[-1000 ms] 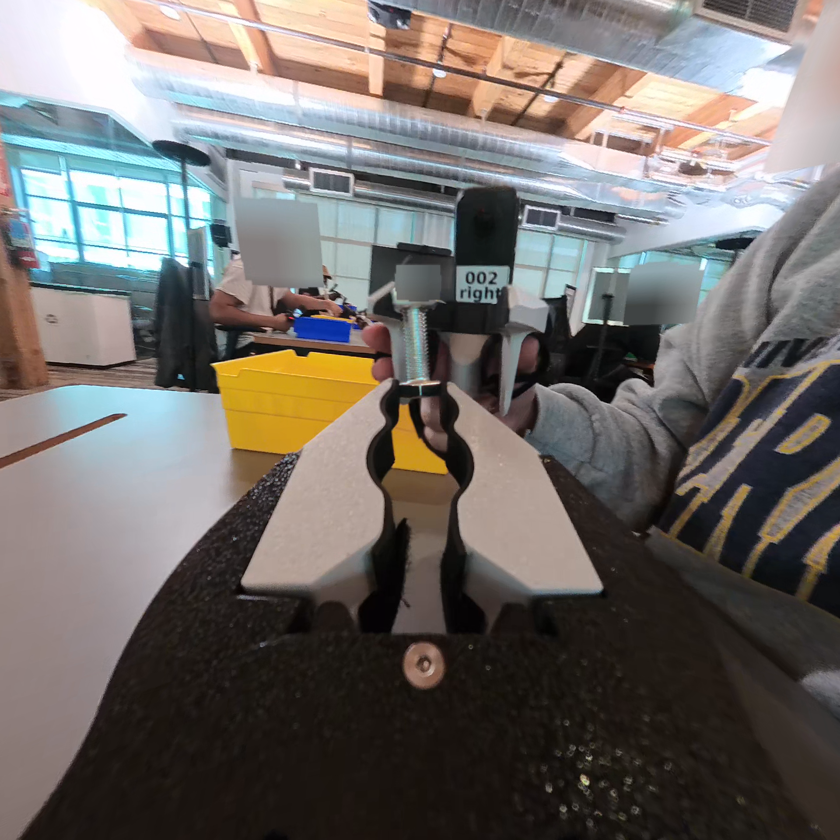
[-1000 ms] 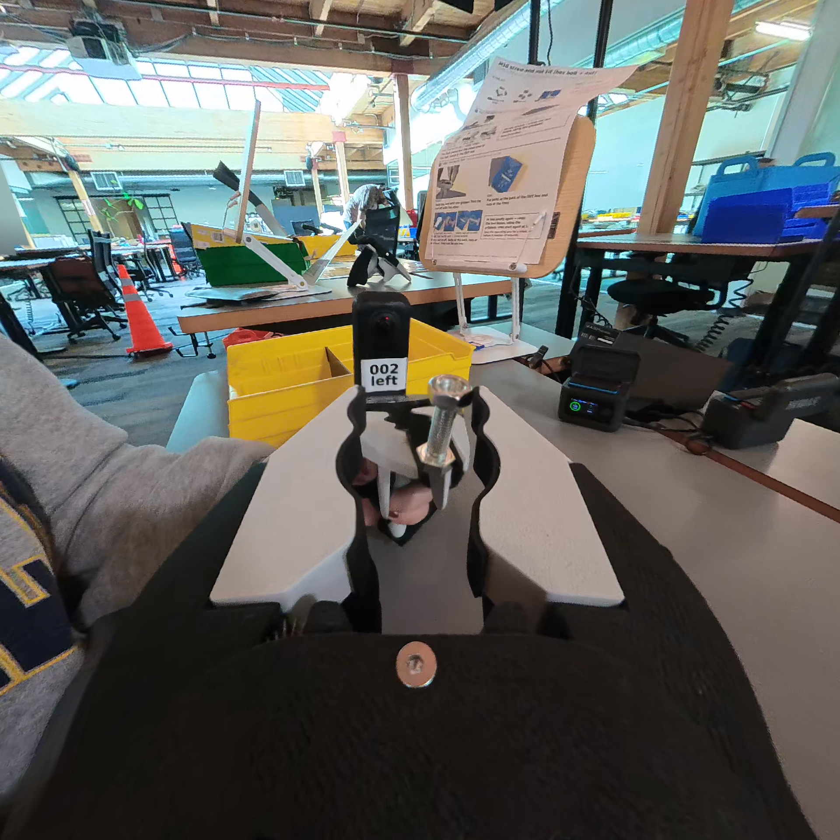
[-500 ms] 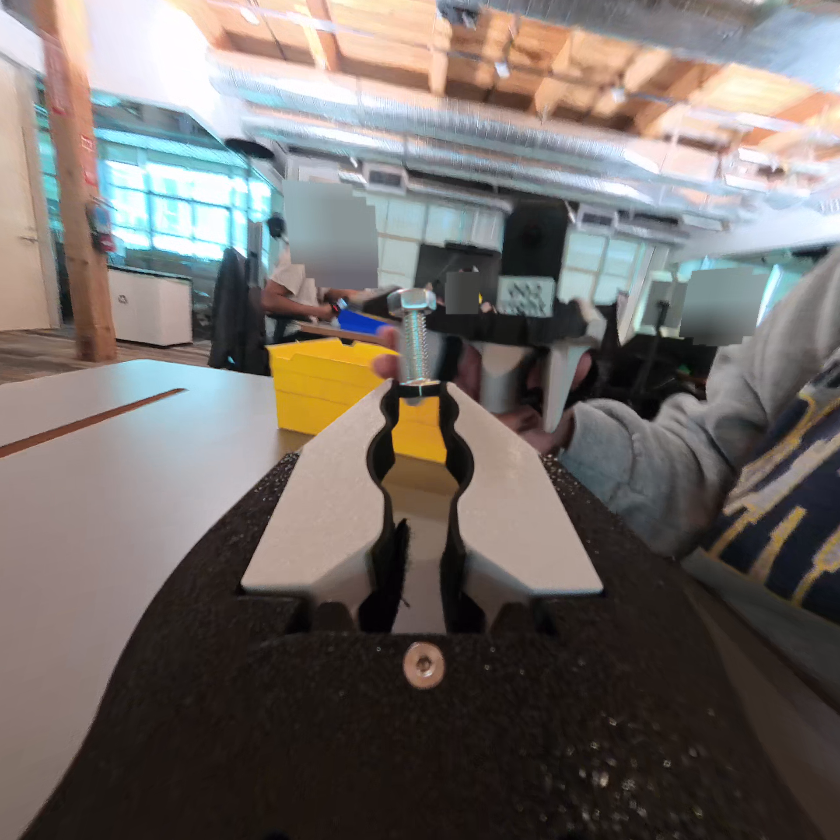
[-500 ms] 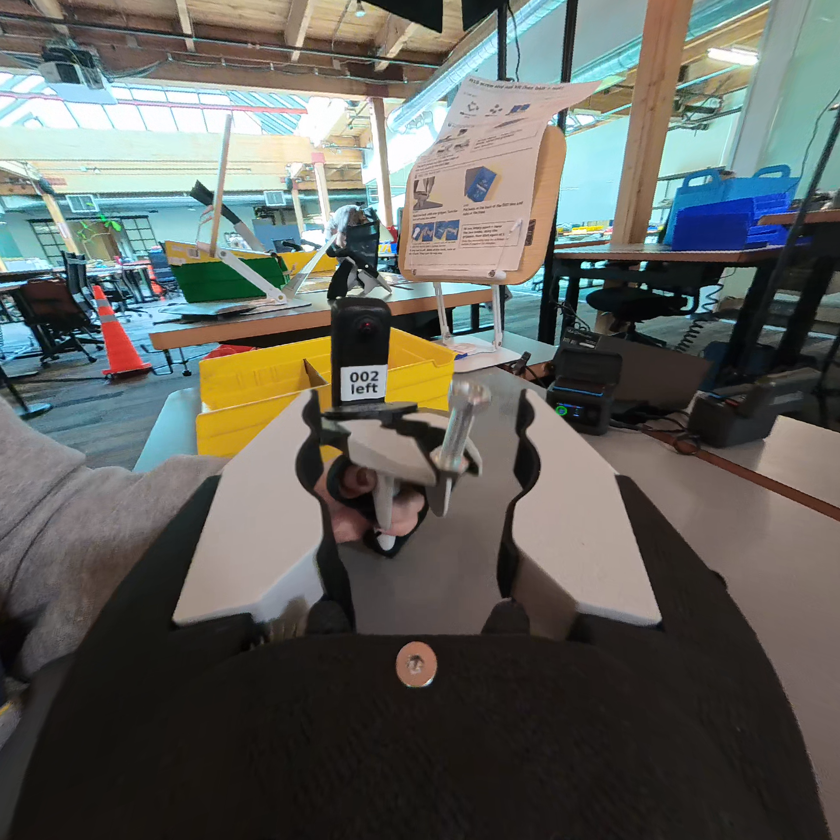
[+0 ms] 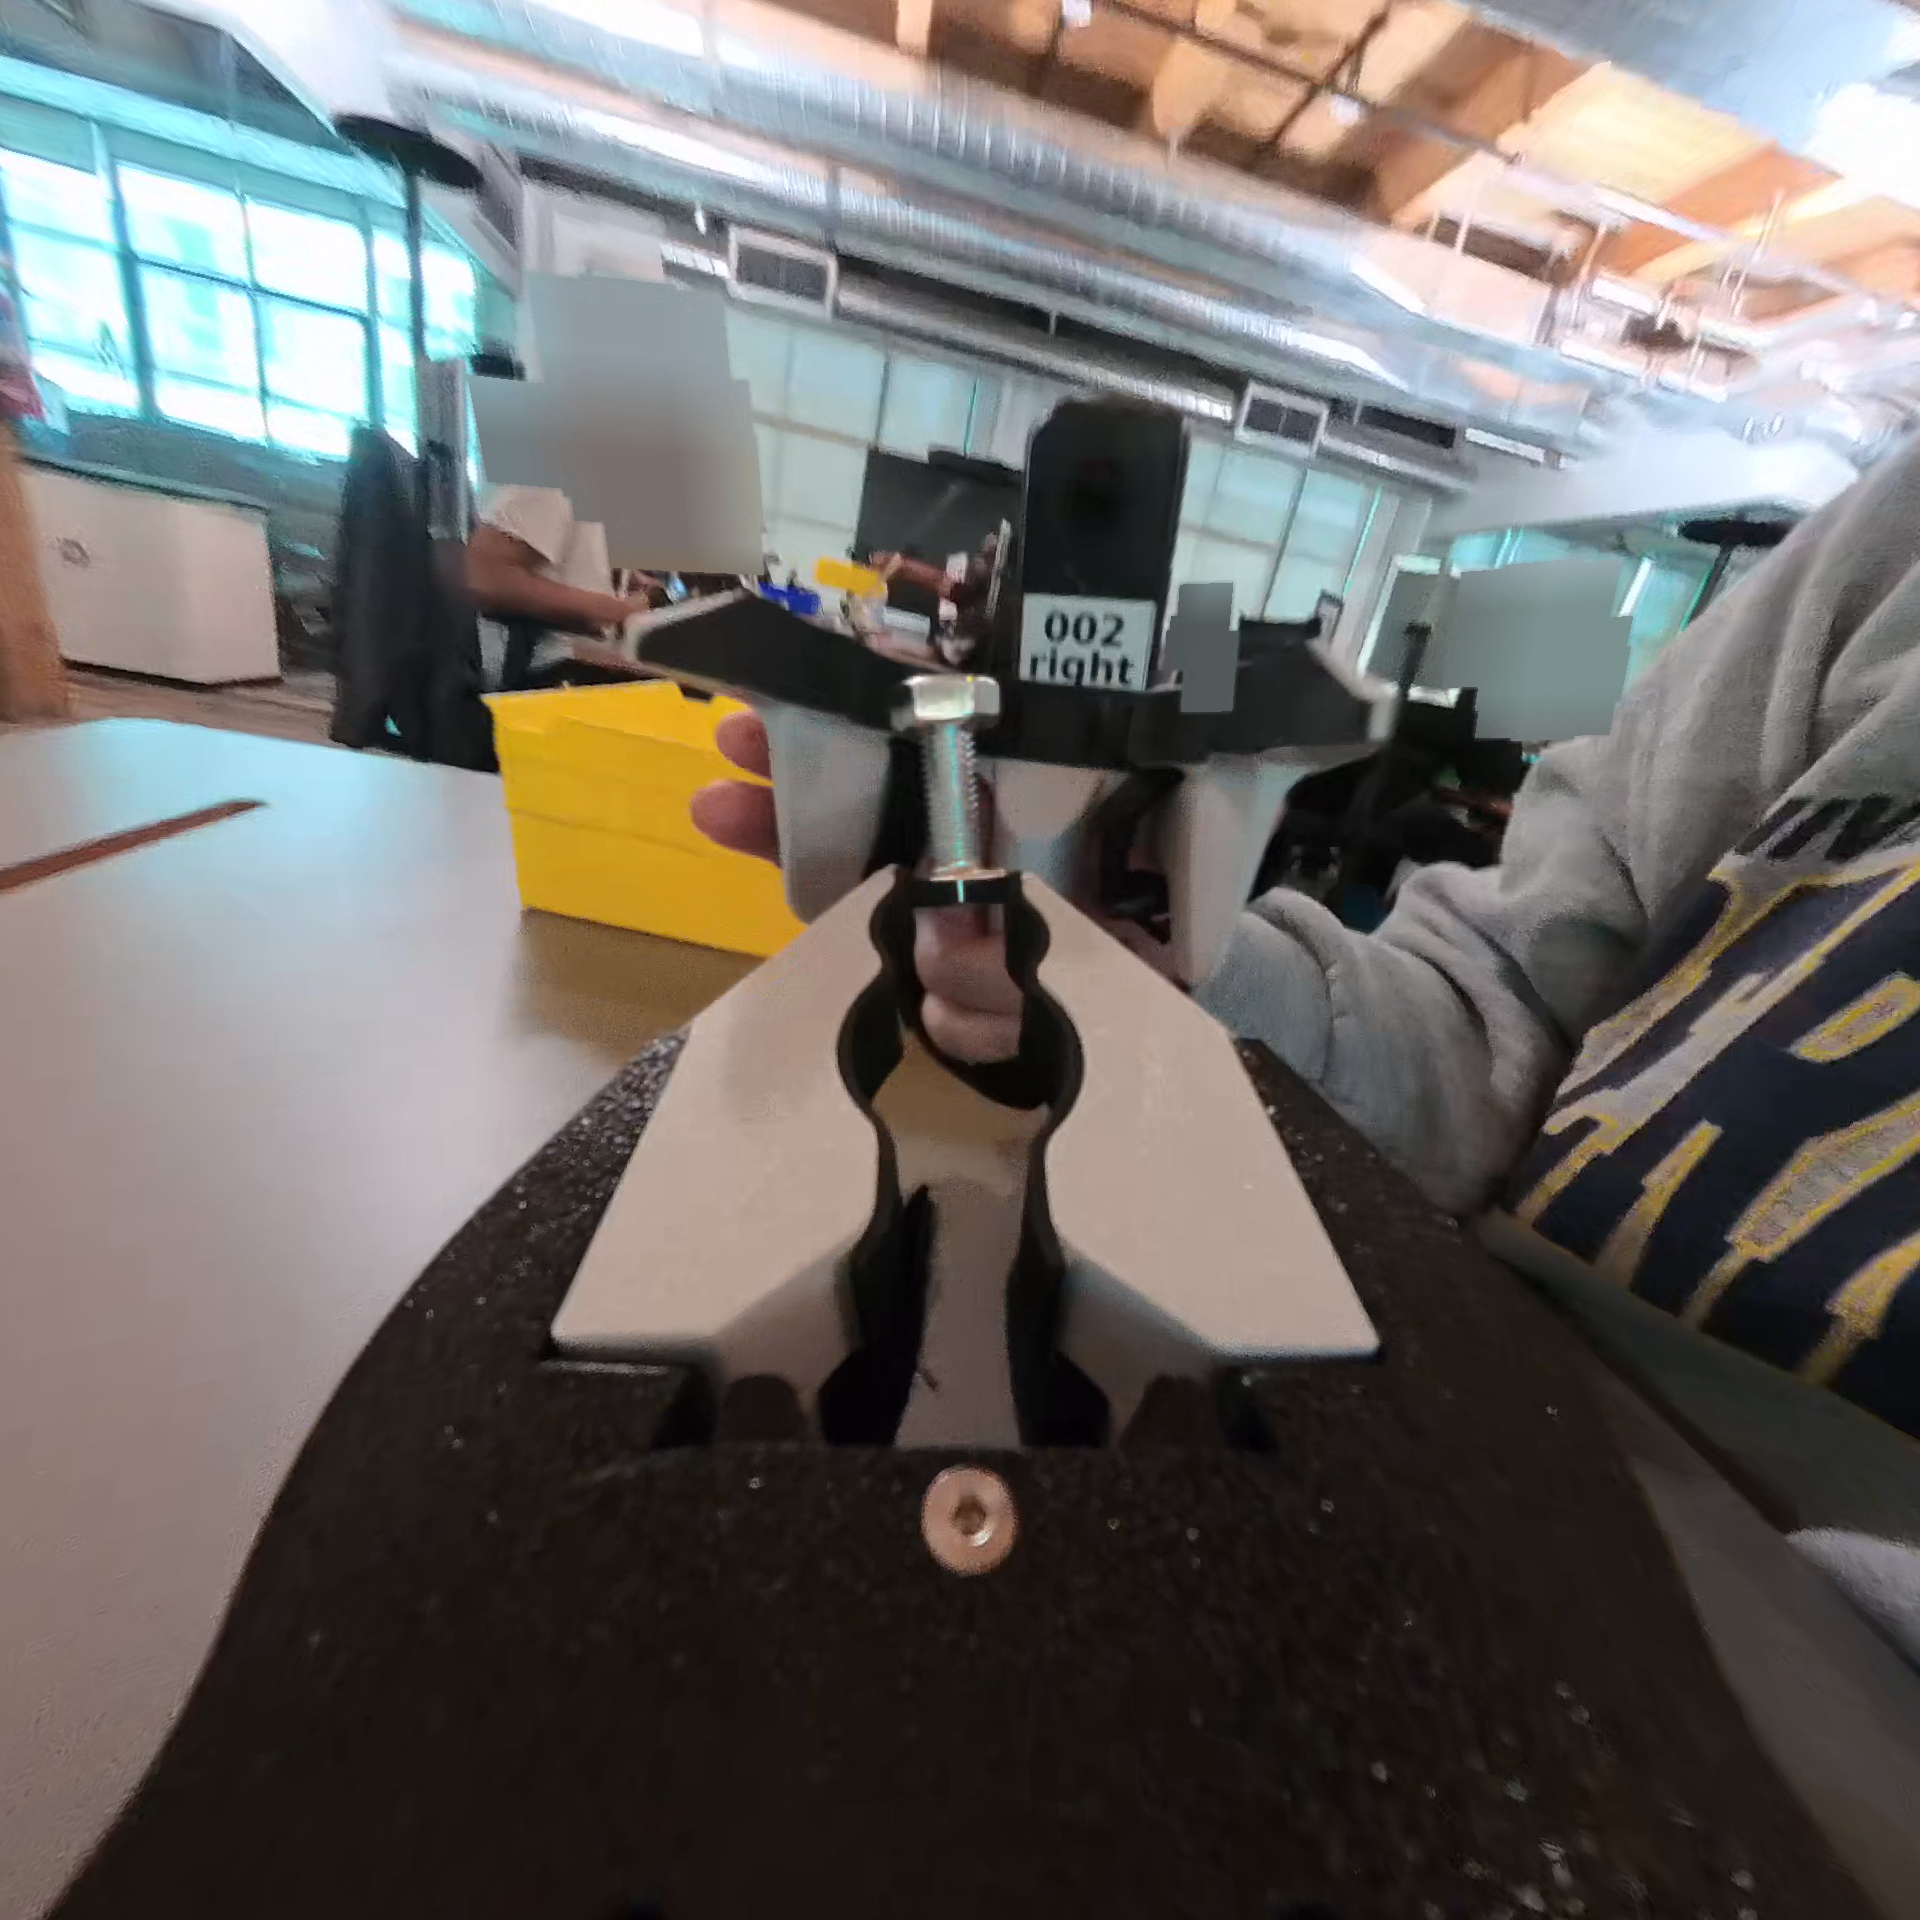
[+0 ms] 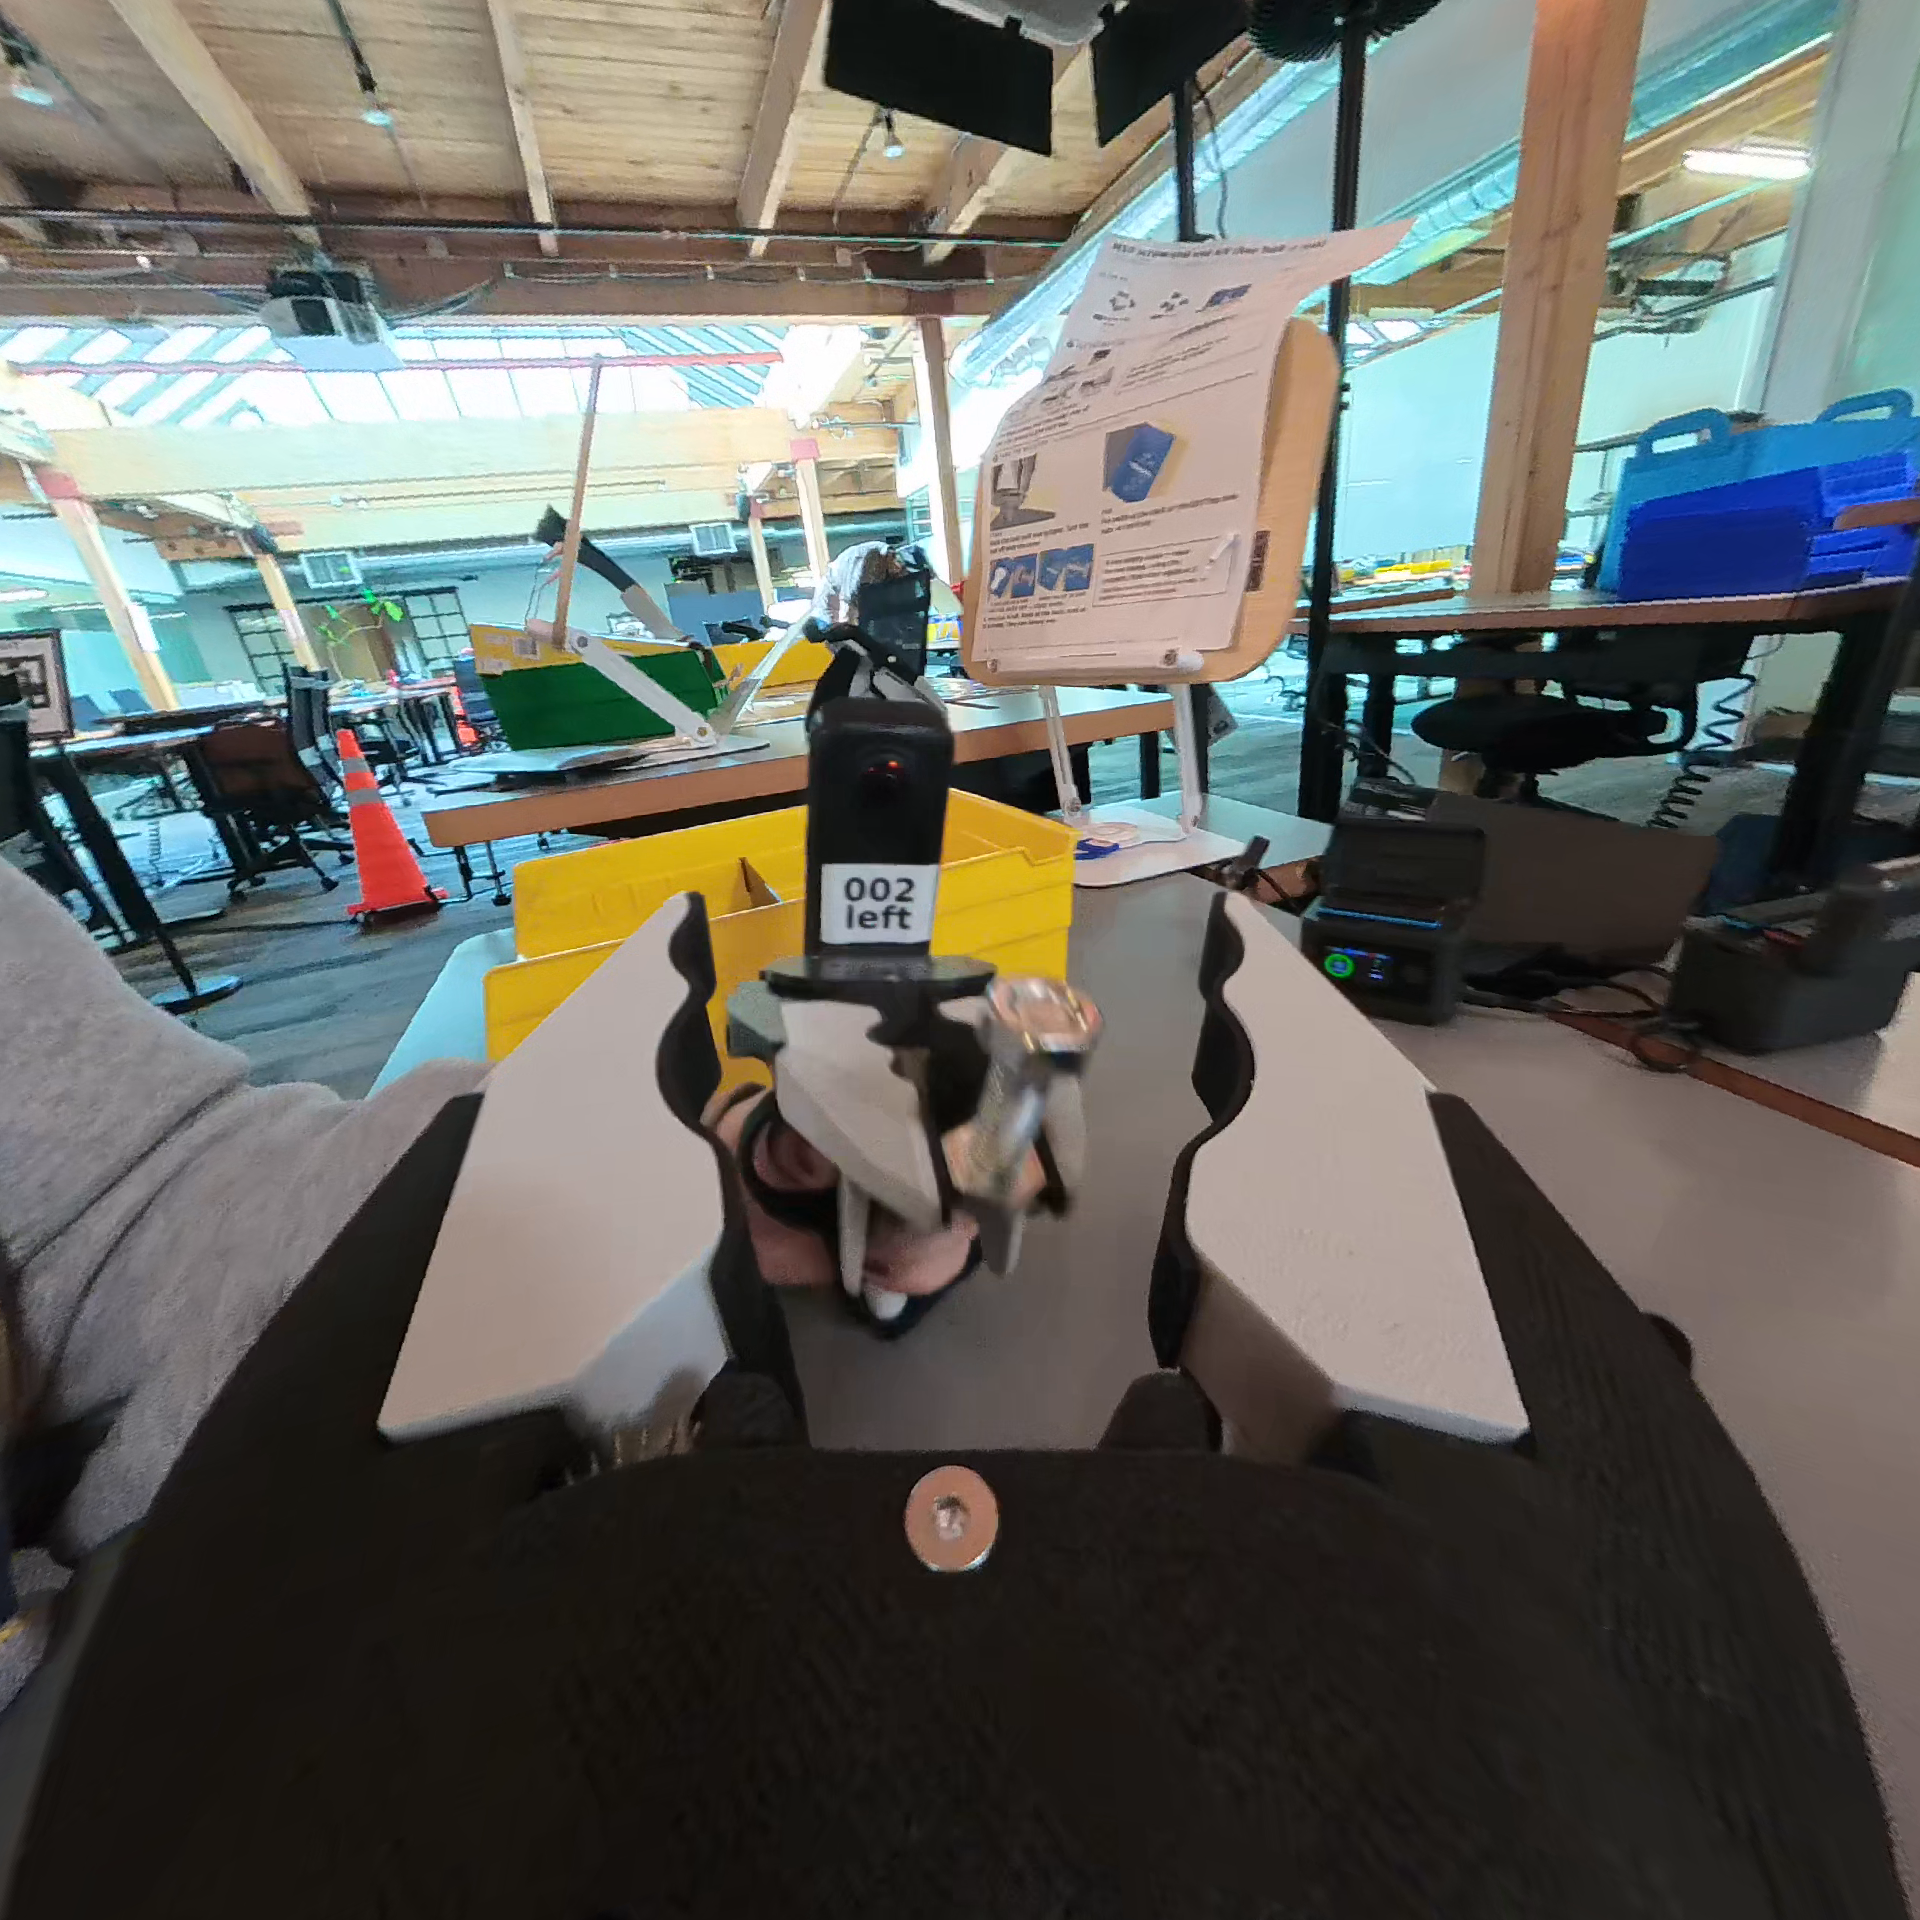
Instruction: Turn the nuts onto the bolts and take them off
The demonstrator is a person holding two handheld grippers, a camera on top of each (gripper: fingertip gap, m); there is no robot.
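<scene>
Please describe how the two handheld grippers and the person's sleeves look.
Each gripper, left gripper and right gripper, has two pale grey wedge-shaped fingers with wavy black inner pads, on a speckled black body with one silver screw. A black camera with a white label stands on each. The sleeves are grey sweatshirt fabric.

Bare table left of the hand-held grippers; yellow bin blocks beyond
</scene>
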